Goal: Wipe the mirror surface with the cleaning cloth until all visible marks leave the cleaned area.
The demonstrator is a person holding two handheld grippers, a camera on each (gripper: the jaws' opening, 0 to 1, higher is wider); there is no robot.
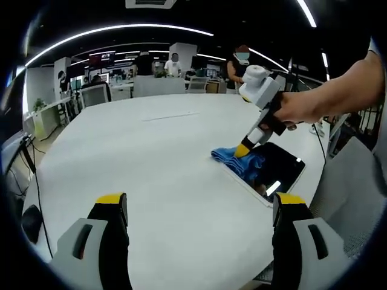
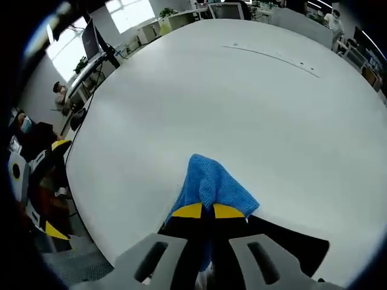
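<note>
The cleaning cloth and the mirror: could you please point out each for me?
cleaning cloth (image 2: 208,181), right gripper view, middle of its blue weave.
mirror (image 1: 285,168), left gripper view, bare dark glass.

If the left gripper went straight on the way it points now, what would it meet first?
Most likely nothing soon: the left gripper is open over the bare white table. The mirror and blue cloth lie right of its line. Depth is uncertain.

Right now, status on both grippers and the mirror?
Left gripper open, hovering over the table. Right gripper shut on blue cloth, pressing it on the mirror. Nothing in the way.
</note>
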